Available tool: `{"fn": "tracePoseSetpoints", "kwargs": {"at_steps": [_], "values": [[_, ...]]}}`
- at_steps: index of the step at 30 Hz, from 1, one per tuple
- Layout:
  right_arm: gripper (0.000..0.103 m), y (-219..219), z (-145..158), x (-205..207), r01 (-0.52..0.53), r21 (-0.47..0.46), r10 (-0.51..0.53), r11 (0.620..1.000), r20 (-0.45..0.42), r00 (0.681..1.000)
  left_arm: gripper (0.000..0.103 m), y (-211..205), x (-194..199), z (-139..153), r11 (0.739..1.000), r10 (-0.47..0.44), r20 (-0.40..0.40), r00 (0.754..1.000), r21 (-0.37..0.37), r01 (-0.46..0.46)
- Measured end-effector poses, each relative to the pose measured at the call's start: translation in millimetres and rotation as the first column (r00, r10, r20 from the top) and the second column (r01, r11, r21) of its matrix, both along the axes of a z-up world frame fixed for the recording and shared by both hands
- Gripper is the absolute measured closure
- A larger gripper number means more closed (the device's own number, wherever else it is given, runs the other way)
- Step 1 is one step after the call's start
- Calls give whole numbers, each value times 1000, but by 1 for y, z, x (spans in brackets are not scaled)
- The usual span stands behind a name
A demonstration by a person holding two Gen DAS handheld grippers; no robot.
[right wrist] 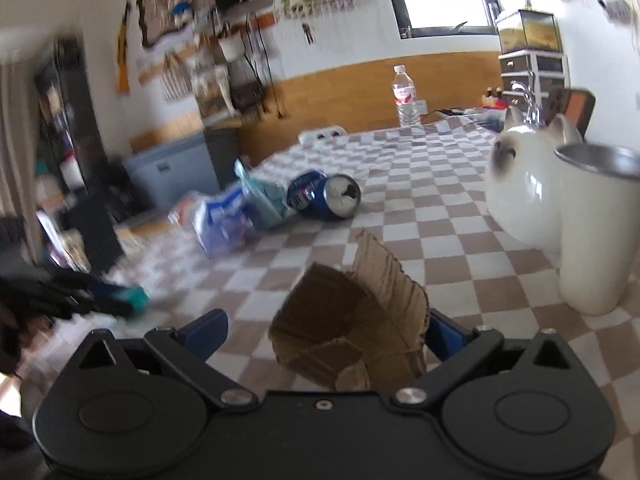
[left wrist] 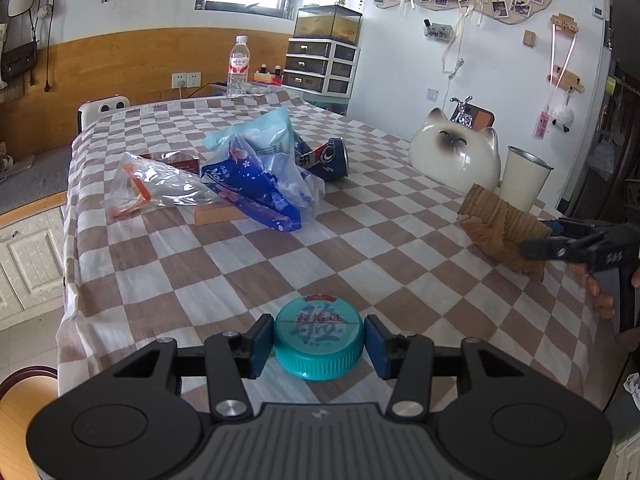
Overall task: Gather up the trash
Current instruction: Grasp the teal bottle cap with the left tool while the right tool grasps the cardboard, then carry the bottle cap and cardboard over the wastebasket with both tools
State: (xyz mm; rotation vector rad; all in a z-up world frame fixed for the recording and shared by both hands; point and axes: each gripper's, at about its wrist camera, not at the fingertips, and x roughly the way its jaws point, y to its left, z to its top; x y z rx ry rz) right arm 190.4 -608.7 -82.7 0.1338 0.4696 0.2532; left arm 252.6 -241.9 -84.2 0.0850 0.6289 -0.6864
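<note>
A round teal lid (left wrist: 319, 338) with printed writing sits near the front edge of the checked tablecloth (left wrist: 360, 248). My left gripper (left wrist: 319, 344) is shut on it, one blue pad against each side. A torn piece of brown cardboard (right wrist: 352, 320) stands between the fingers of my right gripper (right wrist: 326, 330), whose jaws are spread wide; the left finger (right wrist: 208, 328) is clear of the card. Mid-table lie a crushed blue can (left wrist: 326, 158), a blue plastic bag (left wrist: 260, 176) and a clear bag with orange trim (left wrist: 152, 188). The right wrist view is blurred on its left side.
A white cat-shaped ornament (left wrist: 456, 152) and a cream cup with a metal rim (left wrist: 524, 182) stand at the table's right edge, close to the cardboard. A water bottle (left wrist: 239, 66) stands at the far end. The table's left edge drops to the floor.
</note>
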Motion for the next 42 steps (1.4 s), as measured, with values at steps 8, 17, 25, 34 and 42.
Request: {"fn": "tracePoseSetpoints", "kwargs": {"at_steps": [8, 17, 25, 34, 42], "values": [[36, 48, -2, 2, 166, -303, -183, 939, -27, 983, 53, 10, -10, 6, 1000, 25, 9, 1000, -6, -25], [44, 80, 20, -19, 258, -209, -262, 943, 11, 965, 53, 35, -25, 15, 998, 56, 32, 998, -36, -55], [44, 129, 37, -38, 284, -160, -282, 945, 41, 959, 53, 65, -39, 23, 992, 110, 48, 993, -63, -107], [44, 180, 47, -48, 283, -141, -280, 949, 45, 959, 53, 107, -52, 32, 979, 187, 77, 979, -101, -179], [44, 234, 56, -50, 233, -146, -225, 961, 67, 972, 53, 153, -62, 33, 958, 270, 82, 959, -119, -260]]}}
